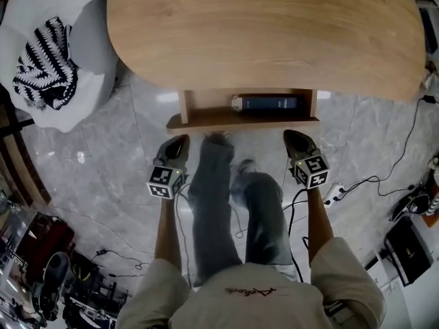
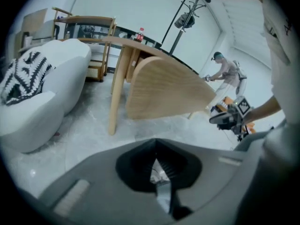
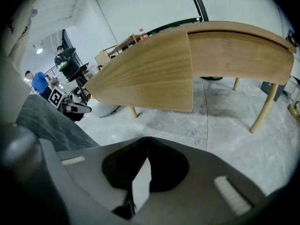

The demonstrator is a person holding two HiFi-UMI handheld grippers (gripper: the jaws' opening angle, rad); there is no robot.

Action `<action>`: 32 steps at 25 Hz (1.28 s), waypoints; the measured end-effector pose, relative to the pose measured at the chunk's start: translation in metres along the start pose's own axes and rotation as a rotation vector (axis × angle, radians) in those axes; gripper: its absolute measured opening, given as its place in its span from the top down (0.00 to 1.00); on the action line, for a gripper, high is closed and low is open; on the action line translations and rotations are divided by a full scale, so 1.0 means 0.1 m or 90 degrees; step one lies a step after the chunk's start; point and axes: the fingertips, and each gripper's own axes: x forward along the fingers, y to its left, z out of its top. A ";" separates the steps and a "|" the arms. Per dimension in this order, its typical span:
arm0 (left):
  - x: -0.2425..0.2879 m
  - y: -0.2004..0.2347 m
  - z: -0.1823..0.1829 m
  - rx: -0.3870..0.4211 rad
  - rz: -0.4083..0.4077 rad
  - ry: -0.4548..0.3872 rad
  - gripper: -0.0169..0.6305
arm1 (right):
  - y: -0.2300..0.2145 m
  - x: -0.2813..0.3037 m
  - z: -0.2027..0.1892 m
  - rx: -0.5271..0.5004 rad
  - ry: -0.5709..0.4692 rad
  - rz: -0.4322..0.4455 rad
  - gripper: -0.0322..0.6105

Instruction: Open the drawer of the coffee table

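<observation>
The wooden coffee table (image 1: 260,33) fills the top of the head view. Its drawer (image 1: 240,120) stands pulled out from under the near edge, with a dark blue book (image 1: 269,103) lying inside. My left gripper (image 1: 181,141) hangs just below the drawer's left front corner, shut and empty, apart from the wood. My right gripper (image 1: 292,136) hangs below the right front corner, also shut and empty. In the left gripper view the jaws (image 2: 155,144) meet with nothing between them, the table (image 2: 164,88) ahead. The right gripper view shows shut jaws (image 3: 146,142) before the table (image 3: 187,64).
A white armchair (image 1: 82,40) with a black-and-white patterned cushion (image 1: 44,64) stands left of the table. The person's legs (image 1: 233,197) are between the grippers. Cables and a power strip (image 1: 335,194) lie on the marble floor at right. Other people stand far off (image 2: 227,71).
</observation>
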 end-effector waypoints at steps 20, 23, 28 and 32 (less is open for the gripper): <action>-2.13 -1.53 1.96 0.036 0.006 -0.055 0.97 | 1.29 -2.31 1.68 -0.022 -0.064 0.004 0.94; -2.41 -1.75 2.43 0.060 0.004 -0.094 0.97 | 1.43 -2.63 2.19 -0.050 -0.111 -0.005 0.94; -2.93 -2.17 3.07 0.094 -0.004 -0.148 0.97 | 1.70 -3.27 2.94 -0.096 -0.190 -0.024 0.94; -3.41 -2.59 3.43 0.130 -0.002 -0.182 0.97 | 2.01 -3.87 3.32 -0.130 -0.239 -0.035 0.94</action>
